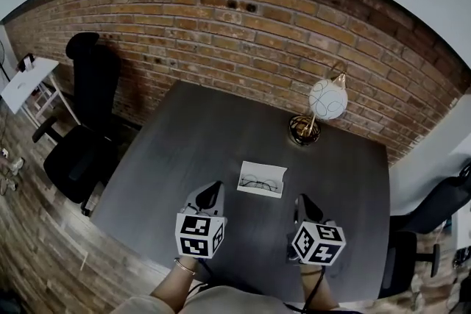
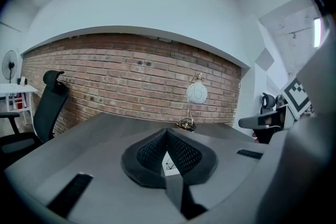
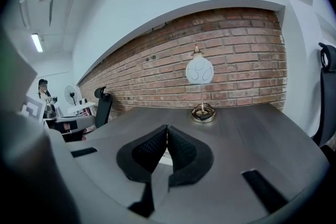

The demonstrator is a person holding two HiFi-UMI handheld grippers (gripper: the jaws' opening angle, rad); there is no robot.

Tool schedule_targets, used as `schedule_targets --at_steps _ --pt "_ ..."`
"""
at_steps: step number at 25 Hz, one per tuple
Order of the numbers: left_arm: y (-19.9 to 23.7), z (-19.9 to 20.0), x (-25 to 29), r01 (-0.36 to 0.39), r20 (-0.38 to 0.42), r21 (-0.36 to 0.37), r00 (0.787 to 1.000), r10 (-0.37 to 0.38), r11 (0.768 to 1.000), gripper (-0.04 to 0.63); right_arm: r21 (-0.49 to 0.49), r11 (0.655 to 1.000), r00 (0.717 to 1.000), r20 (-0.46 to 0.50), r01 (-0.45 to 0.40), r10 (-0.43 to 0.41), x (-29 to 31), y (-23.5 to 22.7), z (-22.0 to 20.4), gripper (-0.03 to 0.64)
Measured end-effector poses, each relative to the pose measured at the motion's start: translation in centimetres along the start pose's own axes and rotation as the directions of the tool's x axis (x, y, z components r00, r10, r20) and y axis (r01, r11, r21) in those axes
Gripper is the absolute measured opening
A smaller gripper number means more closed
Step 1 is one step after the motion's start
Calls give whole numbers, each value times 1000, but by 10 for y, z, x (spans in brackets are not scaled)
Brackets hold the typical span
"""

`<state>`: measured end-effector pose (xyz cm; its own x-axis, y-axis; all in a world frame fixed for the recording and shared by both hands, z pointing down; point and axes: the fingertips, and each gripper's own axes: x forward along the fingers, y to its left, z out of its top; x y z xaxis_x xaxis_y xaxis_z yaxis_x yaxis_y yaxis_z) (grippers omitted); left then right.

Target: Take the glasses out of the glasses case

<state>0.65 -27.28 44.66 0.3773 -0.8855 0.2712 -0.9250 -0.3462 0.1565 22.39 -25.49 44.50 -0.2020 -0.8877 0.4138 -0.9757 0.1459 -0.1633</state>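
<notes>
White case (image 1: 263, 171) lies mid-desk (image 1: 184, 151), glasses (image 1: 260, 184) showing inside. Left gripper (image 1: 215, 187) and right gripper (image 1: 303, 199) hover short of it, fingers (image 2: 149, 157) together, empty. Risk: the thin frame slips from a pinch, or the unheld case drags along.

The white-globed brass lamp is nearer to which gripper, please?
Right. The right gripper is straight in front of the white-globed brass lamp; the left gripper is farther, off leftward.
</notes>
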Motion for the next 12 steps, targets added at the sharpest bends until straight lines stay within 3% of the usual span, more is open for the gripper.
schedule_targets --at_steps 12 --pt "10 -27 -11 -68 -36 -41 997 67 997 17 -143 974 979 -129 -178 160 20 27 -25 34"
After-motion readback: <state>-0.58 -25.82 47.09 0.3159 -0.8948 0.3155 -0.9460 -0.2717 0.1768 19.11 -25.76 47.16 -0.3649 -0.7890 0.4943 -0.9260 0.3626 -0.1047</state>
